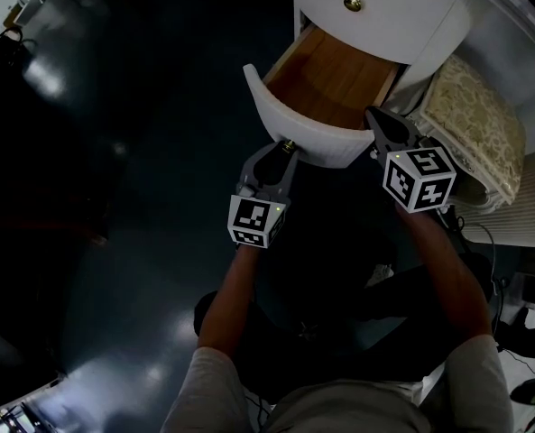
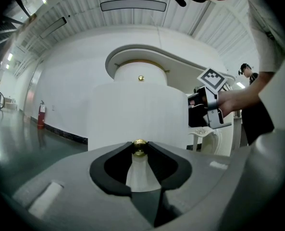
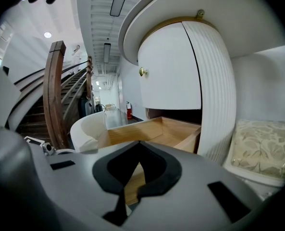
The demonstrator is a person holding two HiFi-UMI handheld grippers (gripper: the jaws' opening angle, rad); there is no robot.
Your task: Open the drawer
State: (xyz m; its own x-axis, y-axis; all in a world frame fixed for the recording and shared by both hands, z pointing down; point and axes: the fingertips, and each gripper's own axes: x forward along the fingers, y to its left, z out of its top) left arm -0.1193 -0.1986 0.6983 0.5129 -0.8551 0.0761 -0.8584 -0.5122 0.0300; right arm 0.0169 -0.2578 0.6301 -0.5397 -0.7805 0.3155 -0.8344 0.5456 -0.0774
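Observation:
The lower drawer [image 1: 314, 135] of a white rounded cabinet stands pulled out, and its bare wooden inside [image 1: 335, 78] shows. My left gripper [image 1: 286, 152] is shut on the small brass knob [image 1: 288, 143] at the middle of the curved white front. In the left gripper view the knob [image 2: 140, 147] sits pinched between the tips of the left gripper [image 2: 140, 151]. My right gripper [image 1: 376, 121] hovers at the drawer's right front corner. In its own view the right gripper [image 3: 138, 146] is shut on nothing, above the wooden drawer [image 3: 156, 131].
The upper drawer [image 1: 384, 16] is closed, with its own brass knob [image 1: 352, 4]. A cream patterned cushioned stool [image 1: 479, 124] stands right of the cabinet. Dark glossy floor [image 1: 141, 152] spreads to the left. A wooden staircase rail [image 3: 55, 95] rises beyond the drawer.

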